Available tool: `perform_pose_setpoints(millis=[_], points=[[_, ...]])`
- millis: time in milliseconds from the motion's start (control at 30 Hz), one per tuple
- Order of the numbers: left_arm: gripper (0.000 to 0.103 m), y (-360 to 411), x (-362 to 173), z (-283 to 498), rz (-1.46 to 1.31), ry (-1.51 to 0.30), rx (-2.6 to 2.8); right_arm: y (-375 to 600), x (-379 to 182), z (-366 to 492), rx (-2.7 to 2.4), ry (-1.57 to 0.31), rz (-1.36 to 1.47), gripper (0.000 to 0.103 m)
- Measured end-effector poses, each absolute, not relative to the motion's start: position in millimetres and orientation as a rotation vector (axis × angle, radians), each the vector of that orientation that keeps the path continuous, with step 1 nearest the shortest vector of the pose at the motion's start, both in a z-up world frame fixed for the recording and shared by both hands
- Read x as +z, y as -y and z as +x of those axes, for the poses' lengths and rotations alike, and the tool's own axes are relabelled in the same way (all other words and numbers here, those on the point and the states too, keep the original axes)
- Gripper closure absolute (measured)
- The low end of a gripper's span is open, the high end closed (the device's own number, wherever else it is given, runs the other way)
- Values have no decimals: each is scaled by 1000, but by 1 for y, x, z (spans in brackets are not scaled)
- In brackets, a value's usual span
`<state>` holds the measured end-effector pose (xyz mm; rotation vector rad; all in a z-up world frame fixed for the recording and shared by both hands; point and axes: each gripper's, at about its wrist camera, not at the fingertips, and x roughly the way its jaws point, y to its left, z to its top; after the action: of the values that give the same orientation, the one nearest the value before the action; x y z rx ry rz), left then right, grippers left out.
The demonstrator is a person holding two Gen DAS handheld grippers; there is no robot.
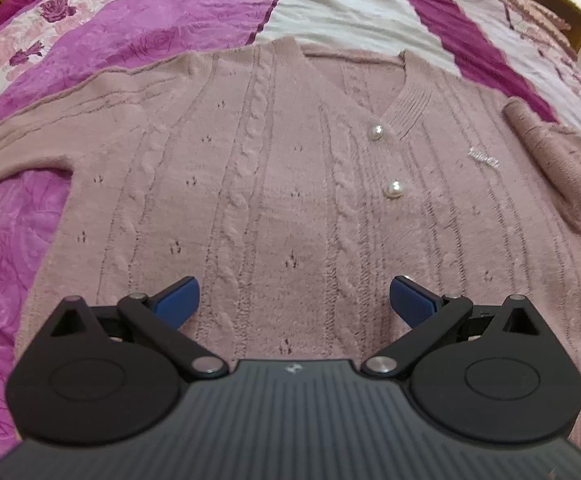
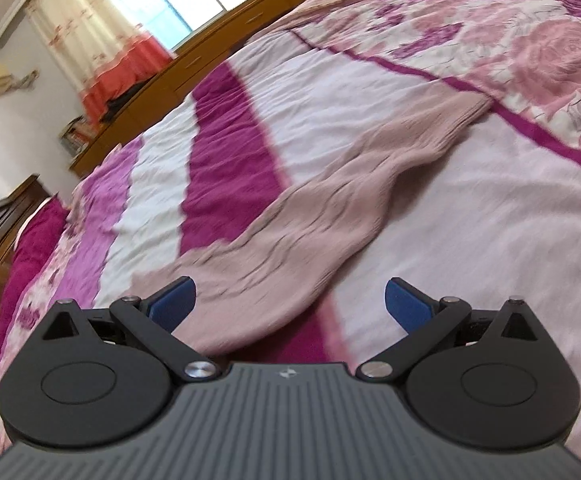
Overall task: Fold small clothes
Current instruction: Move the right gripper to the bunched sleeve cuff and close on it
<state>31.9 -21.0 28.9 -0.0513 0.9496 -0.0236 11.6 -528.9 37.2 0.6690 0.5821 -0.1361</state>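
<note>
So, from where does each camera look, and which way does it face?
Left wrist: sits on the left gripper, looks down over the pink cable-knit cardigan; open blue fingers show.
Right wrist: sits on the right gripper, looks low across the striped floral bedspread along a pink sleeve.
Shared: cardigan and bedspread.

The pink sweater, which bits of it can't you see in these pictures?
- Bottom hem of the sweater: left wrist view, covered by the open left gripper.
- End of the long sleeve: left wrist view, cut off by the picture's left edge.
- Buttons lower down: only two show; any others are hidden by the gripper.
- Sleeve knit pattern: right wrist view, motion blur; its near end runs under the open right gripper.
</note>
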Motion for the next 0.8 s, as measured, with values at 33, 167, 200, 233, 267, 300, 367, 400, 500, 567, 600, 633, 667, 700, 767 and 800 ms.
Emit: perform_pose_setpoints(millis=[33, 167, 200, 233, 267, 300, 367, 400, 500, 567, 600, 633, 667, 700, 767, 800], points=[[0, 21, 27, 33, -47, -956, -18, 538, 33, 17, -151, -577, 676, 0], [0, 20, 22, 34, -38, -964, -8, 561, 24, 35, -193, -554, 717, 0], [0, 20, 21, 34, -38, -966, -5, 568, 20, 40, -198, -543, 729, 0], [0, 20, 20, 34, -39, -969, -5, 573, 19, 44, -203, -537, 737, 0], [0, 20, 19, 34, -38, -972, -4, 578, 16, 47, -210, -534, 743, 0], [0, 21, 18, 34, -35, -974, -1, 584, 14, 51, -215, -529, 750, 0], [0, 22, 16, 34, -26, -973, 3, 592, 10, 59, -212, -520, 765, 0], [0, 23, 14, 34, -17, -973, 5, 596, 8, 62, -211, -517, 769, 0], [0, 26, 13, 34, 0, -976, 12, 602, 4, 74, -215, -517, 759, 0], [0, 27, 12, 34, 6, -977, 17, 604, 2, 82, -216, -517, 750, 0], [0, 27, 12, 35, 7, -977, 18, 605, 0, 86, -217, -514, 746, 0], [0, 28, 12, 35, 9, -977, 19, 606, -2, 90, -218, -508, 742, 0], [0, 28, 11, 35, 12, -976, 19, 606, -3, 93, -219, -501, 739, 0], [0, 29, 11, 35, 15, -975, 19, 607, -4, 97, -223, -496, 735, 0], [0, 29, 11, 35, 17, -973, 21, 606, -6, 104, -229, -480, 721, 0], [0, 29, 11, 34, 18, -972, 22, 605, -6, 107, -233, -477, 712, 3]])
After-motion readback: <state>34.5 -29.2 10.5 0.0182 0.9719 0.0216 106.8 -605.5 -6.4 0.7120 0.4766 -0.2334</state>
